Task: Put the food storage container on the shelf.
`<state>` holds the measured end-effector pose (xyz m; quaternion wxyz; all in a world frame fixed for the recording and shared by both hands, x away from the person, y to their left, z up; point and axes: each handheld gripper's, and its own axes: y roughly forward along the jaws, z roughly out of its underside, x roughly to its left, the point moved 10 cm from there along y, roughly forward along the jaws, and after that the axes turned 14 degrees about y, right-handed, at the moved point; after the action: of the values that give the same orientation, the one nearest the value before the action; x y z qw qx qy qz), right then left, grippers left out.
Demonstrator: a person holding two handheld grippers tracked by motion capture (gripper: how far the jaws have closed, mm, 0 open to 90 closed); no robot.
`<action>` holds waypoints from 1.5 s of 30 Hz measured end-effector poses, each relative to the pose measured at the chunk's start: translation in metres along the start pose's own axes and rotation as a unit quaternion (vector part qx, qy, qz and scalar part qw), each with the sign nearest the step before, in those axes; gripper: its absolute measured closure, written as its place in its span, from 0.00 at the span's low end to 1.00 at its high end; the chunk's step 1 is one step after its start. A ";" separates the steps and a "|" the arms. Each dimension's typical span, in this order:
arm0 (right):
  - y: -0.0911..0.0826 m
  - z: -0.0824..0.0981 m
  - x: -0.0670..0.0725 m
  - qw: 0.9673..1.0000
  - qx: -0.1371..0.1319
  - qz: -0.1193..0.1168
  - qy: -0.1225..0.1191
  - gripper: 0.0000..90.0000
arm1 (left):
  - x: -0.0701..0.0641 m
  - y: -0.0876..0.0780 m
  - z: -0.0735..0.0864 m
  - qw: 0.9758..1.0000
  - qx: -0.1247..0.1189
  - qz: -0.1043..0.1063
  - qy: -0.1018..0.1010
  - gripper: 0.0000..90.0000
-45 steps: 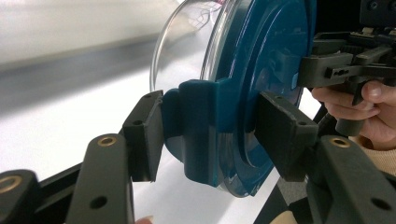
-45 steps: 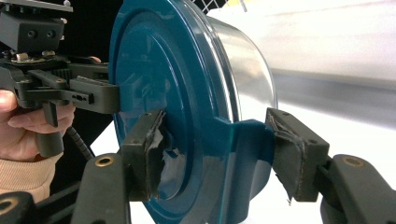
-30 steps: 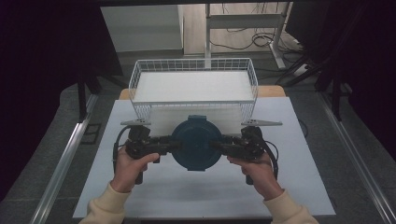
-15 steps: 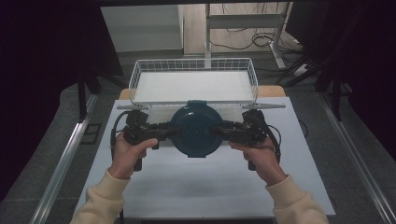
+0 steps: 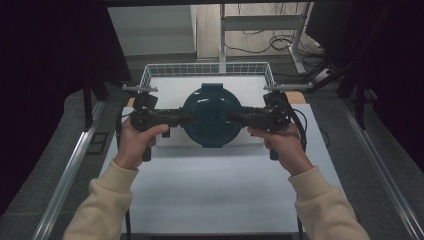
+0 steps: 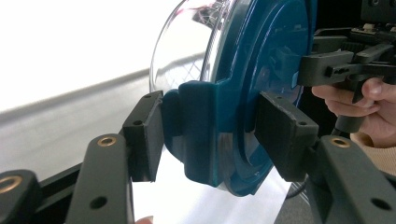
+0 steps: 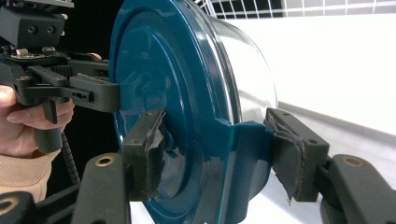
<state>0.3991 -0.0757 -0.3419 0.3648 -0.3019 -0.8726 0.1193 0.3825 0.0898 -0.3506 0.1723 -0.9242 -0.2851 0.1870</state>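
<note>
A round container (image 5: 212, 116) with a dark blue lid and a clear body hangs in the air between my two grippers, in front of the wire basket. My left gripper (image 5: 192, 118) is shut on the blue side latch at the container's left. In the left gripper view its pads (image 6: 144, 135) press on that latch of the container (image 6: 261, 70). My right gripper (image 5: 234, 118) is shut on the opposite latch. The right gripper view has its taped pads (image 7: 289, 154) clamping the container (image 7: 159, 70) at the rim.
A white wire basket (image 5: 207, 67) stands at the far end of the white table (image 5: 215, 195). Metal rails (image 5: 70, 170) run along both sides. A desk frame and cables (image 5: 260, 40) lie beyond the basket.
Both hands have lifted the container off the table and carried it away from the person, toward the basket. The grips on it look unchanged.
</note>
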 end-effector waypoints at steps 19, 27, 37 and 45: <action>0.019 -0.069 -0.007 1.000 0.010 -0.005 0.000 0.44 | 0.043 0.006 -0.052 1.000 0.004 0.004 -0.014 0.49; 0.037 -0.079 -0.028 0.999 0.023 -0.005 0.023 0.44 | 0.067 0.022 -0.051 0.999 0.019 0.008 -0.036 0.49; 0.057 -0.080 -0.054 0.997 0.034 -0.009 0.065 0.44 | 0.089 0.041 -0.046 0.996 0.027 0.013 -0.081 0.49; 0.068 -0.088 -0.072 0.988 0.024 -0.016 0.154 0.43 | 0.106 0.052 -0.049 0.988 0.001 0.042 -0.149 0.49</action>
<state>0.5305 -0.0674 -0.3497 0.5036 -0.2940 -0.8077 0.0869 0.5098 0.1015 -0.3564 0.1211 -0.8967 -0.2687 0.3303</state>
